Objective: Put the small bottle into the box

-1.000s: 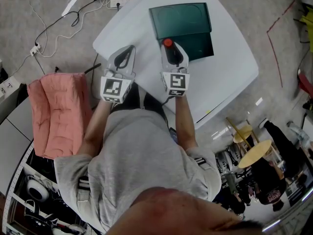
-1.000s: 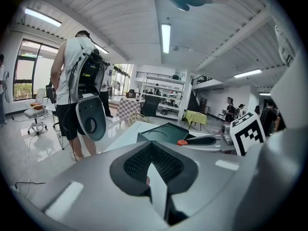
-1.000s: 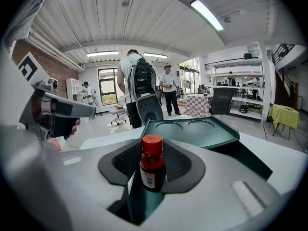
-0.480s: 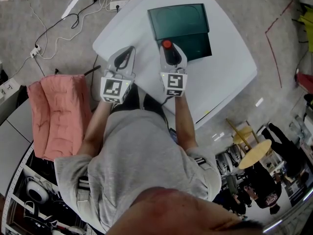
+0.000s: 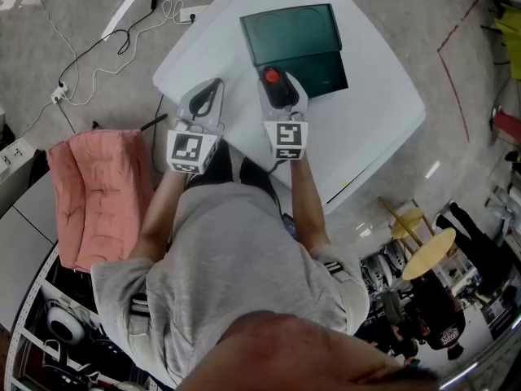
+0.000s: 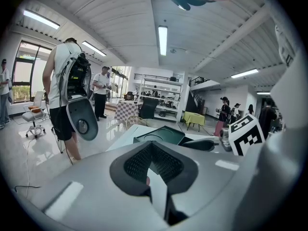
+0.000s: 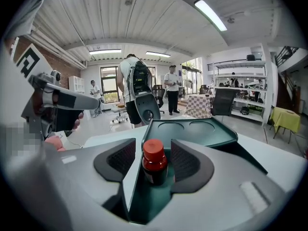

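Head view: the small red-capped dark bottle (image 5: 271,76) stands between the fingers of the right gripper (image 5: 275,85), just inside the open dark green plastic box (image 5: 326,72) on the white counter (image 5: 383,112).

Left gripper view: the left gripper (image 6: 152,163) has its fingers together and empty, angled slightly down.

Right gripper view: the fingers (image 7: 186,160) have just been opening and stand clear either side of the bottle. It looks delivered, with only the withdrawal left.

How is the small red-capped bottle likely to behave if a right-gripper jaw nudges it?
The small bottle stands upright, taller than wide, so a nudge near its red cap would probably tip it. Its round body would likely roll once down. The right gripper has just been opening its jaws, now clear of it, so nothing steadies it.
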Demonstrator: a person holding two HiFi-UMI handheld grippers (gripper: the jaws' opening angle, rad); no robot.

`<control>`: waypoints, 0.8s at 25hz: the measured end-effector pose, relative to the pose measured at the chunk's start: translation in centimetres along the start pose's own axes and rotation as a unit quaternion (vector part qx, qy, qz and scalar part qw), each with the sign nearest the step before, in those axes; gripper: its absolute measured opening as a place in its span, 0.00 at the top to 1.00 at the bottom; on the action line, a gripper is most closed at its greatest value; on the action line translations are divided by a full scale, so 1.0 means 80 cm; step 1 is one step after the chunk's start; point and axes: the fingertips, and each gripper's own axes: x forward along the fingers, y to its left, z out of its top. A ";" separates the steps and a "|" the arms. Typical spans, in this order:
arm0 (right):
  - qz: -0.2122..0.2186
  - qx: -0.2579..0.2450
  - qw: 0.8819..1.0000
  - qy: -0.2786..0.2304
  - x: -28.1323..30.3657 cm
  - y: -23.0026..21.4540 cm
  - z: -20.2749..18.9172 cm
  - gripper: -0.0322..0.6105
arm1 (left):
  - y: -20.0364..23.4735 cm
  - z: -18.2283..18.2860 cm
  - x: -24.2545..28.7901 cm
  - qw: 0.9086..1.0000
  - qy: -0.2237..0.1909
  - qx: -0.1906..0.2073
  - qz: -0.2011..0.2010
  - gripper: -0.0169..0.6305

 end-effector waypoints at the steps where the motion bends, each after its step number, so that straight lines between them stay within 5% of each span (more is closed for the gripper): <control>1: 0.000 0.000 1.000 -0.002 -0.003 0.000 0.001 0.59 | -0.001 0.001 -0.001 1.000 -0.001 0.001 -0.001 0.96; 20: -0.062 -0.007 0.995 -0.075 -0.092 -0.020 0.058 0.66 | -0.055 0.064 -0.030 0.997 -0.050 0.033 -0.038 0.96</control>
